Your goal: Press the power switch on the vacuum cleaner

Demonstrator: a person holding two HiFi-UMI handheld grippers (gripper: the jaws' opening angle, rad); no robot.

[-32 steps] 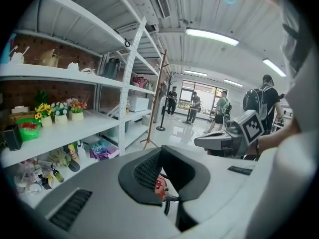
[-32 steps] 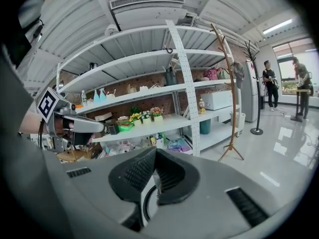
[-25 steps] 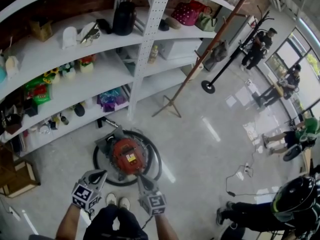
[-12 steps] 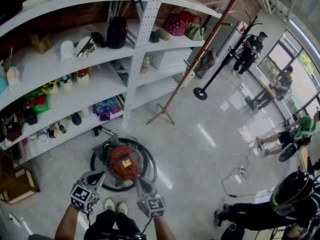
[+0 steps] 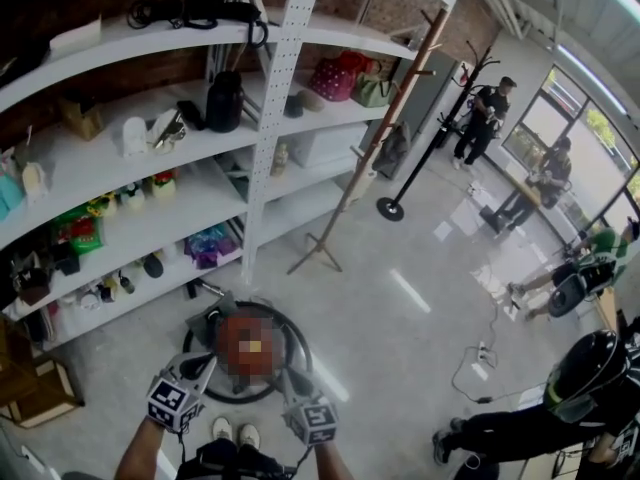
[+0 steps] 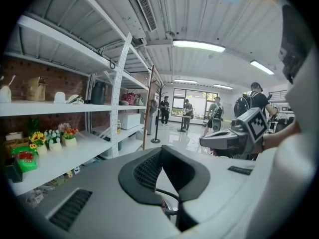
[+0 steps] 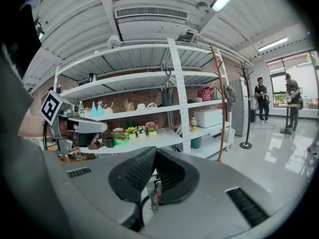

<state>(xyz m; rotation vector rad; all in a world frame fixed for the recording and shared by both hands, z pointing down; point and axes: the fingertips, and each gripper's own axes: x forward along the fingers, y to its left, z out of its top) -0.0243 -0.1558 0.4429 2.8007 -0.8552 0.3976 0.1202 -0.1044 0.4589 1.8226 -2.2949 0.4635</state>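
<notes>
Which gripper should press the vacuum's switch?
Probably right, but barely: the right gripper and left gripper both hover shut at the vacuum's near edge, about equally close. The switch itself isn't visible.

My left claw (image 5: 203, 366) and my right claw (image 5: 287, 378) are held out low in front of me, side by side and near each other, not touching. Their tips lean slightly toward one another. Both point roughly level, out across the room. The left claw's jaws are closed, pads meeting at the tips with nothing between them, and the right claw's jaws are the same. Each claw carries its marker cube (image 5: 170, 402) at the back, facing up. My left forearm (image 5: 136, 450) and right forearm (image 5: 330, 462) reach forward, bare, elbows tucked in close.
</notes>
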